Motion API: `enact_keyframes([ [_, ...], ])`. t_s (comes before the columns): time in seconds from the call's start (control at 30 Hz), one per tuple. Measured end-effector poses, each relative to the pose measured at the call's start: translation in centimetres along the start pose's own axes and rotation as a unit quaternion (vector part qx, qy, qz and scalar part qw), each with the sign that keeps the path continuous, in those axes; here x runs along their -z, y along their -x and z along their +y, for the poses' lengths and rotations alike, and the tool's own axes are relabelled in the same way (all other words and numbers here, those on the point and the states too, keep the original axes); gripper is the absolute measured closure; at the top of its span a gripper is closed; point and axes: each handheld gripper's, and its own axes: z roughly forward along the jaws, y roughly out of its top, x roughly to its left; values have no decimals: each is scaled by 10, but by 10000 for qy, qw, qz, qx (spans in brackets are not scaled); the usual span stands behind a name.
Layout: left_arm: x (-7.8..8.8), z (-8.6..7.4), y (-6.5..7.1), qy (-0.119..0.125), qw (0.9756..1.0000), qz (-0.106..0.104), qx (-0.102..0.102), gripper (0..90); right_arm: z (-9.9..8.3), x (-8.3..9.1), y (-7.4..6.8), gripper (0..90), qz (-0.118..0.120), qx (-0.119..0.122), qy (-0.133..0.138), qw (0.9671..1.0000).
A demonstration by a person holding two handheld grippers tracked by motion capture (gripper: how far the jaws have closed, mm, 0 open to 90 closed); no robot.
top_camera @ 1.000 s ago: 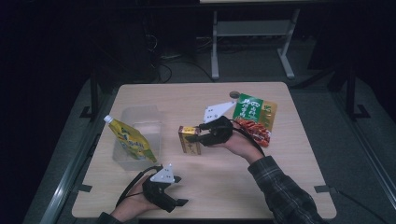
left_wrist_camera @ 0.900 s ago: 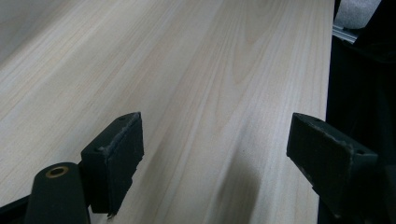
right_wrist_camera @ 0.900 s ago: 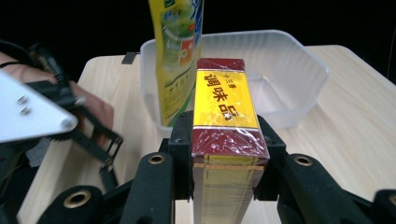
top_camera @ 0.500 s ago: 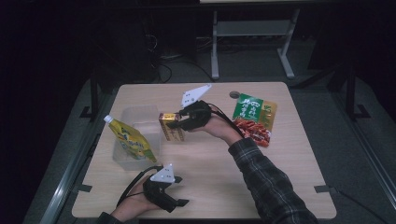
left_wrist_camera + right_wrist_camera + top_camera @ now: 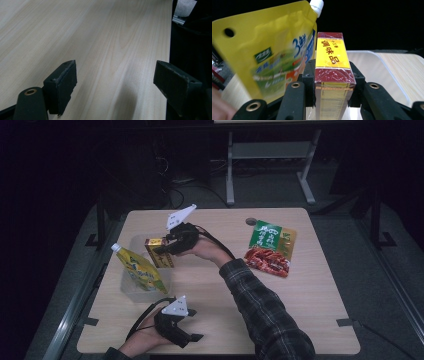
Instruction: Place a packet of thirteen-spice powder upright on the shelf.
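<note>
Two grippers: you worked with one and parked the other.
Left gripper (image 5: 192, 338): you rested it at the near edge of the table (image 5: 310, 310), jaws spread with bare wood between them, keeping out of the way.
Right gripper (image 5: 159, 251): you had its pads pinching the seasoning box (image 5: 159, 252) by its narrow sides, held upright above the clear tub (image 5: 131, 292) so it could drop in beside the yellow pouch (image 5: 139, 269).
Change: a second before, you held the box mid-table near the snack bags (image 5: 270, 247); by now you had carried it left to the tub.
Snack bags: lay far right, untouched.
</note>
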Motion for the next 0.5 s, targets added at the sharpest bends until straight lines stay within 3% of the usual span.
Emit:
enact_keyframes([
  [0.17, -1, 1, 1, 30, 10000, -41, -16, 183, 10, -19, 2, 663, 99, 32, -34, 9999],
  [0.5, -2, 1, 3, 31, 10000, -88, 18, 183, 8, -35, 6, 663, 188, -14, -14, 9998],
])
